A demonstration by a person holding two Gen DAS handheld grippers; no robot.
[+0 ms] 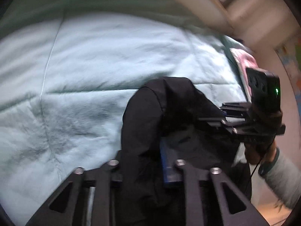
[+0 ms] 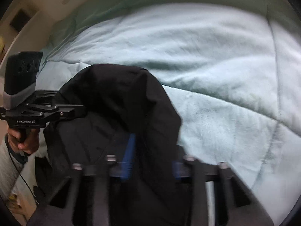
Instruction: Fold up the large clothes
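black tool (image 1: pixel 150 169) frames, silver screws, blue pads (image 1: pixel 167 167), grey sleeve (image 1: pixel 282 179).

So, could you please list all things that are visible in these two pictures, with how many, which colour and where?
black garment: one, black, bunched up on the bed, its fabric caught in both grippers
quilt: one, pale mint green, stitched in squares, spread over the bed under the garment
pink cloth: one, pink, at the far right edge of the bed, too blurred to identify
wall: beige, beyond the bed
left gripper: one, black with blue pads, shut on the garment
right gripper: one, black with blue pads, shut on the garment
hands: two, one on each gripper handle, with light grey sleeves
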